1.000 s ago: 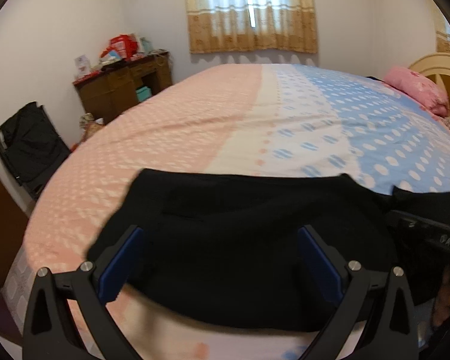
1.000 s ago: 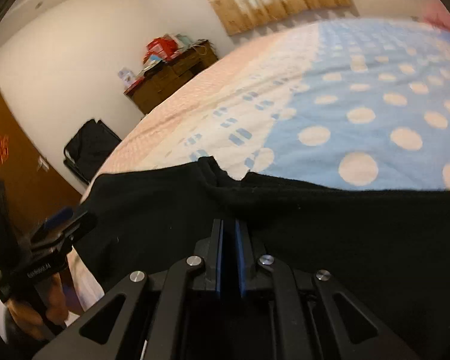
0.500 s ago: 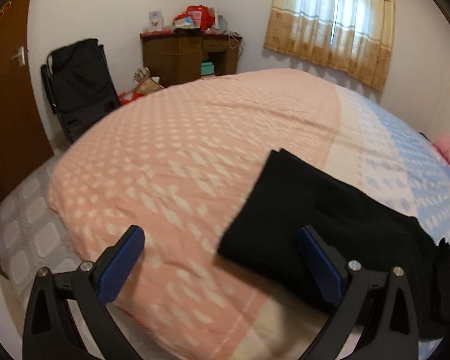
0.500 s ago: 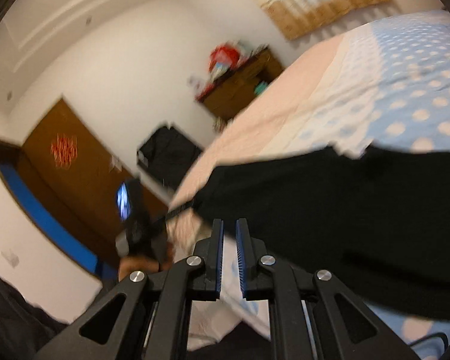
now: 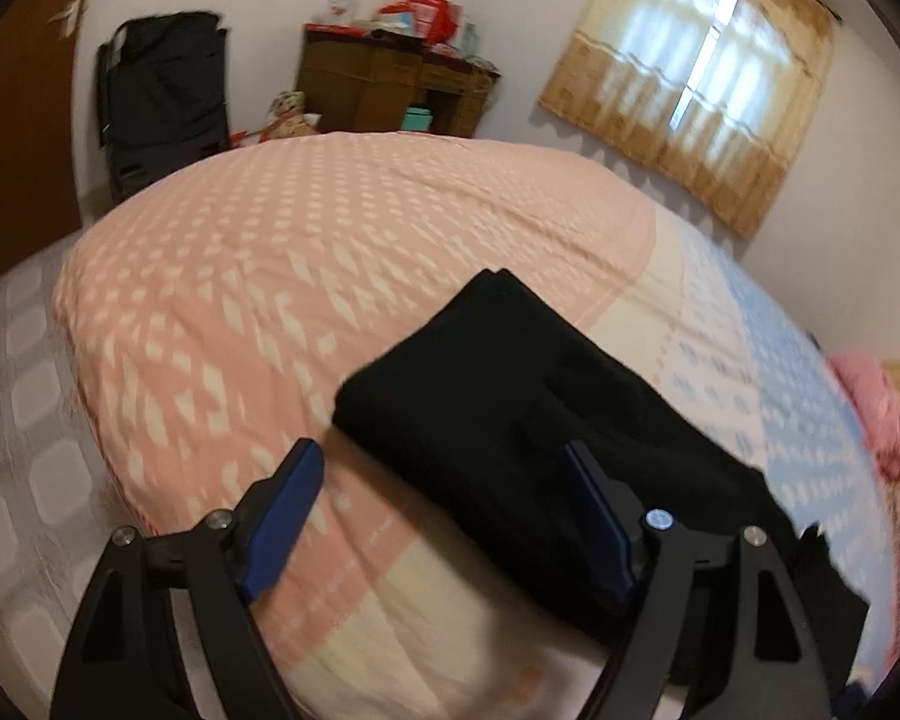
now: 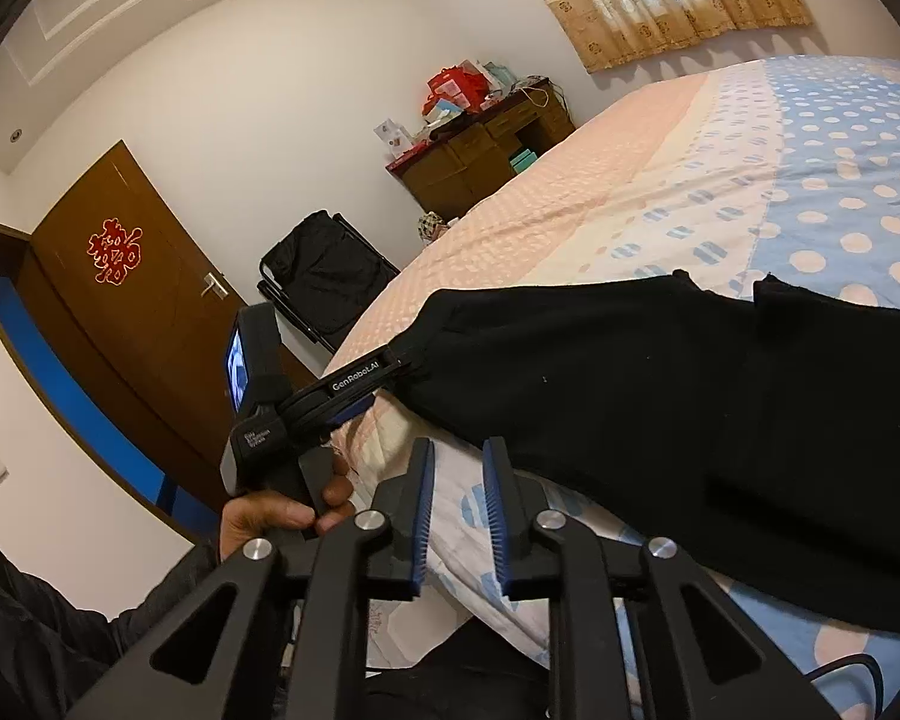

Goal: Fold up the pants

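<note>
Black pants (image 5: pixel 510 396) lie folded on the bed cover (image 5: pixel 270 276), near its front edge. My left gripper (image 5: pixel 444 480) straddles their near left corner, jaws closing: the right finger rests over the cloth, the left one beside it over the pink cover. The pads do not press on the cloth. In the right wrist view, the left gripper (image 6: pixel 390 384) reaches the pants (image 6: pixel 660 396) at their left corner, held by a hand (image 6: pixel 270 516). My right gripper (image 6: pixel 457 468) hovers just off the pants' front edge, jaws opening, nothing between them.
A wooden desk (image 5: pixel 384 84) piled with boxes and a black folding chair (image 5: pixel 162 96) stand against the far wall. A brown door (image 6: pixel 120 300) is at the left. A pink pillow (image 5: pixel 870 402) lies at the bed's right end.
The right gripper has let go of the pants, drawn back and parted its jaws. The left gripper has rolled, swung to the pants' left corner and narrowed its jaws.
</note>
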{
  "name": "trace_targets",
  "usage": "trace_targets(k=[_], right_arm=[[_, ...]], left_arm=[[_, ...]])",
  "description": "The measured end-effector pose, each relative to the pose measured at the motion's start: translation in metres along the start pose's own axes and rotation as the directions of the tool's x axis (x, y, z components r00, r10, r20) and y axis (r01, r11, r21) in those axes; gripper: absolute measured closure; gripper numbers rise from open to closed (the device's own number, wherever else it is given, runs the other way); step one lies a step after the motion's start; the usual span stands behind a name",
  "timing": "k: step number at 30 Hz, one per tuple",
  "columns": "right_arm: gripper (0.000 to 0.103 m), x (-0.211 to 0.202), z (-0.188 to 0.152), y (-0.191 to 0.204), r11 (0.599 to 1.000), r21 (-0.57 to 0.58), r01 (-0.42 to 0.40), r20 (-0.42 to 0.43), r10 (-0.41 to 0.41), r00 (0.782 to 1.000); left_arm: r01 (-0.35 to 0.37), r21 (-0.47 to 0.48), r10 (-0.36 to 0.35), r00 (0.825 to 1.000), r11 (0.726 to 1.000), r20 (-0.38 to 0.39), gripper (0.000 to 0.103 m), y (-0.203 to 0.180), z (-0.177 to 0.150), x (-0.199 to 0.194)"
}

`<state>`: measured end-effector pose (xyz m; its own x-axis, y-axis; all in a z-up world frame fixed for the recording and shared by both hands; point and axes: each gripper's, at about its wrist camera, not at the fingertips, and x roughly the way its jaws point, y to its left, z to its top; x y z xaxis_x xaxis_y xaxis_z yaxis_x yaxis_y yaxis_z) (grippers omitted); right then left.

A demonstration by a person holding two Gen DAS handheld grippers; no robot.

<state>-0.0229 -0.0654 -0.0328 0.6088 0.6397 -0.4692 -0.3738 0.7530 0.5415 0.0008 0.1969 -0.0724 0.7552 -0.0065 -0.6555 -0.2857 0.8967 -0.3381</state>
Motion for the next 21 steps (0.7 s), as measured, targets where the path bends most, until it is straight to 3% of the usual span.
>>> trace_targets(k=[3, 5, 8, 10, 13, 16, 18, 21], right_arm=[[0.082, 0.0, -0.001, -0.001, 1.0, 0.0, -0.004, -0.004, 0.004, 1.0], [0.082, -0.001, -0.001, -0.002, 1.0, 0.003, 0.001, -0.001, -0.001, 1.0], [0.082, -0.005, -0.002, -0.006, 1.0, 0.02, 0.011, 0.014, -0.011, 1.0], [0.082, -0.011, -0.001, -0.012, 0.999, 0.045, 0.026, 0.035, -0.028, 0.999], [0.082, -0.03, 0.004, -0.033, 0.989, 0.121, 0.082, 0.099, -0.094, 0.991], [0.082, -0.06, 0.008, -0.059, 0.967, 0.193, 0.163, 0.166, -0.196, 0.966], [0.081, -0.084, 0.006, -0.078, 0.945, 0.244, 0.219, 0.198, -0.27, 0.942], [0.081, -0.12, -0.003, -0.102, 0.904, 0.317, 0.287, 0.228, -0.367, 0.902]], left_arm=[[-0.007, -0.04, 0.007, 1.0, 0.999, -0.003, 0.025, -0.001, 0.005, 0.004], [0.017, -0.069, -0.017, 1.0, 0.997, -0.001, 0.06, 0.001, 0.012, 0.009], [0.081, -0.123, -0.083, 0.997, 0.989, -0.012, 0.081, 0.008, 0.016, 0.018], [0.089, -0.104, -0.09, 0.996, 0.991, -0.004, 0.083, 0.005, 0.015, 0.016], [0.077, 0.03, -0.078, 0.995, 0.997, 0.056, 0.083, -0.019, 0.015, 0.0], [0.113, 0.163, -0.133, 0.984, 0.98, 0.121, 0.083, -0.046, 0.016, -0.022], [0.152, 0.289, -0.204, 0.966, 0.945, 0.157, 0.083, -0.077, 0.011, -0.041], [0.23, 0.46, -0.331, 0.931, 0.858, 0.153, 0.083, -0.127, -0.005, -0.067]])
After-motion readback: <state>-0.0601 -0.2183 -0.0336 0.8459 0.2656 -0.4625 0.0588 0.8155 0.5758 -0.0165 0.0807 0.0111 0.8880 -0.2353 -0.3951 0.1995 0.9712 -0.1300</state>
